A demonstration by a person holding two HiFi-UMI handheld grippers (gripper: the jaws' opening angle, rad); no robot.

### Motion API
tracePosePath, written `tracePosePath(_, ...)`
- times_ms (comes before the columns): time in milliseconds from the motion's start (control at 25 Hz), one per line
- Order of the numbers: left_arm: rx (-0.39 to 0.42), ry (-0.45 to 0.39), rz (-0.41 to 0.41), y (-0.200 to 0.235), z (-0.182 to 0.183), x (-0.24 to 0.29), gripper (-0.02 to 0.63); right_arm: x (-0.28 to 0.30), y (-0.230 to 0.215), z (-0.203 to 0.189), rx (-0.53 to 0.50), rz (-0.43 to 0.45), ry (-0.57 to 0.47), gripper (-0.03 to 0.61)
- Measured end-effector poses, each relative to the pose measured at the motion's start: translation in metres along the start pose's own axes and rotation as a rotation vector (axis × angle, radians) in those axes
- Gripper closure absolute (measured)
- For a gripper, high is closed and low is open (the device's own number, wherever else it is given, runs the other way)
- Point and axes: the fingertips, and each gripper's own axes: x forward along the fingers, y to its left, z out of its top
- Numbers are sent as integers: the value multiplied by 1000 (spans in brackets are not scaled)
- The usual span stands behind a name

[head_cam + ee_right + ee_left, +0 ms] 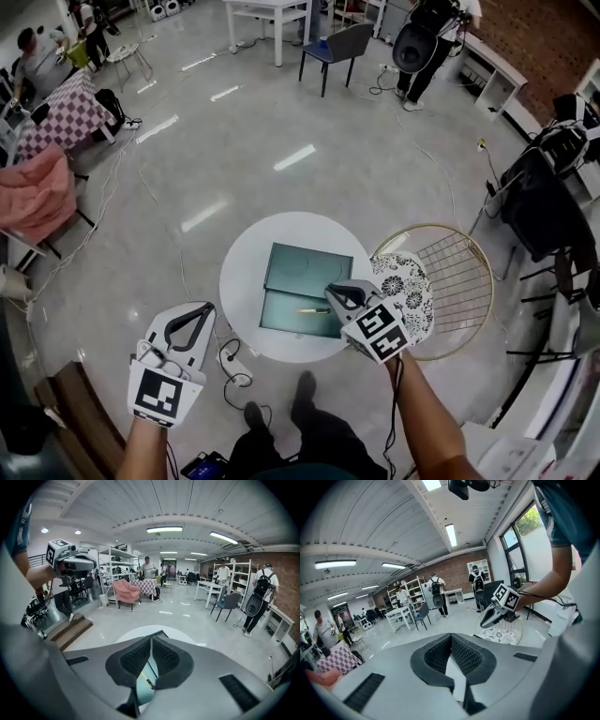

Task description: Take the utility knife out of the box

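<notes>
Surface: a round white bench (242,281) is standing on a glossy grey floor (356,169), under the right gripper and to the right of the left gripper.
Room: an open workshop is stretching beyond both grippers, with a brick wall (454,573), white shelves (412,590) and several people (436,595) standing far off.
Count: one bench, one box, one utility knife, two grippers, one wire chair, one cushion.
Box: a dark green box (305,270) is lying open on the bench, its two halves flat side by side, directly below the right gripper's tips.
Contents: the utility knife (312,310) is lying alone in the nearer half of the box, just beneath and beside the right gripper's tips; it is also showing through the gap under that gripper's pads (146,680).
Right gripper: the right gripper (328,290) is hovering over the box's right edge with its jaws pressed together, pinching nothing.
Left gripper: the left gripper (207,308) is hanging off the bench, well apart from the box, with its jaws meeting at the tips and nothing between them.
Chair: a wire chair (464,272) is standing just right of the right gripper, carrying a patterned cushion (410,286).
</notes>
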Motion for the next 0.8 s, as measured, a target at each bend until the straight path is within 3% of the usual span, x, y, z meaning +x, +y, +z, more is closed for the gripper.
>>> tracePosePath(360,-47,33,11,-14,-37,22,595,53,9,-71,-42,114,133,539)
tracePosePath(800,-121,73,31,-15,-89,30,595,112,27,-145,-102,194,310,537)
